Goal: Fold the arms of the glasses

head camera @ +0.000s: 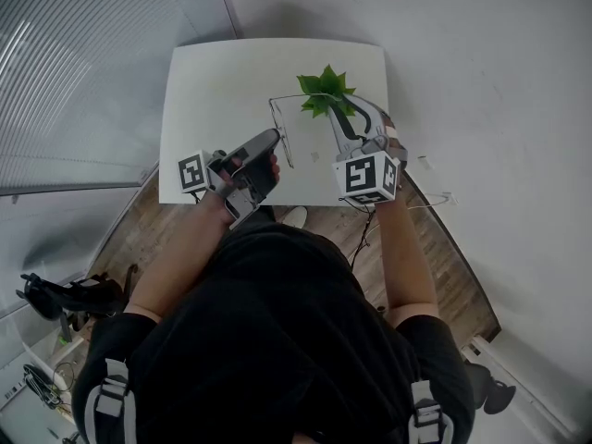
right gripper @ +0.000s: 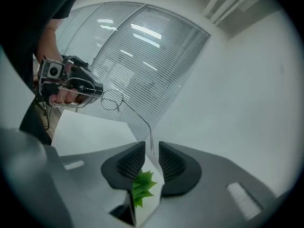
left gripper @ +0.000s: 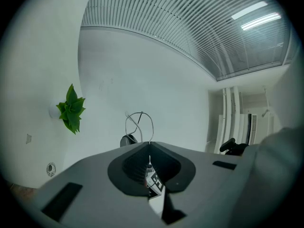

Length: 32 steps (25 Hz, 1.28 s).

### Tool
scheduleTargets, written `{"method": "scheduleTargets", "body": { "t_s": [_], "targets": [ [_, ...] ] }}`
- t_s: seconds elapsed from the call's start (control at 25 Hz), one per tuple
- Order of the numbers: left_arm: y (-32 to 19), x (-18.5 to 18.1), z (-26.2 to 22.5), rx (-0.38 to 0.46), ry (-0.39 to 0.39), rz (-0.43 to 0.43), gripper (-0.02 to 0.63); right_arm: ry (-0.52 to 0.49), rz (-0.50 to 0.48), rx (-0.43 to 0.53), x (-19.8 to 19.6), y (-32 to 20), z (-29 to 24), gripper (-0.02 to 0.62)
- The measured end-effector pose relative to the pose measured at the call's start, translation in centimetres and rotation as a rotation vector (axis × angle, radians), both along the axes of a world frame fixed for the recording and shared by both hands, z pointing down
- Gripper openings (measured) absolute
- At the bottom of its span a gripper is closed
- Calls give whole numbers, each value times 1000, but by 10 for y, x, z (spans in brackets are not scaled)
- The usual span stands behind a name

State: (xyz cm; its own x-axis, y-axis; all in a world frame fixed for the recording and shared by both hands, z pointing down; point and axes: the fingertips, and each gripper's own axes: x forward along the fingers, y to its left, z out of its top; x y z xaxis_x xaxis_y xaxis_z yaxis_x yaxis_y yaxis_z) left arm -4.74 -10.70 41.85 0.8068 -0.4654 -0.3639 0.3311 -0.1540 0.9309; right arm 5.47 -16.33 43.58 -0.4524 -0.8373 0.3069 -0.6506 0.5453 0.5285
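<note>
The thin wire glasses (head camera: 275, 109) hang in the air over the white table (head camera: 222, 91). My left gripper (head camera: 275, 137) is shut on them at the lens end; in the left gripper view a wire lens loop (left gripper: 140, 112) rises just past the closed jaws (left gripper: 149, 144). My right gripper (head camera: 350, 104) stands at the other end, by the green plant (head camera: 326, 91). In the right gripper view the tip of one long arm (right gripper: 151, 141) sits in the gap between the jaws (right gripper: 152, 148), with the pads apart from it. That view also shows the lenses (right gripper: 113, 100) at the left gripper (right gripper: 97, 89).
The green plant (left gripper: 71, 109) stands at the table's far side, close under the right gripper (right gripper: 141, 186). Slatted blinds (head camera: 83, 72) run along the left. A black chair base (head camera: 65, 296) and wood floor (head camera: 453, 276) lie beside the table's near edge.
</note>
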Motion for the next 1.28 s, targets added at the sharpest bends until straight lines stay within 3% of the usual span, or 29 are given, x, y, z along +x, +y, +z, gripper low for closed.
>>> {"method": "scheduleTargets", "body": {
  "t_s": [0.24,0.36,1.28],
  "targets": [
    [-2,-4,-3,3,7,-2,12,17,0,-10,-3,-4,4,89],
    [-3,-5,-2,1,8,-4,12,19,3,2,-3,-5,2,46],
    [-19,-7,0,-4,-22,-46,12,-40,-18,-42,-10,16,2,34]
  ]
}}
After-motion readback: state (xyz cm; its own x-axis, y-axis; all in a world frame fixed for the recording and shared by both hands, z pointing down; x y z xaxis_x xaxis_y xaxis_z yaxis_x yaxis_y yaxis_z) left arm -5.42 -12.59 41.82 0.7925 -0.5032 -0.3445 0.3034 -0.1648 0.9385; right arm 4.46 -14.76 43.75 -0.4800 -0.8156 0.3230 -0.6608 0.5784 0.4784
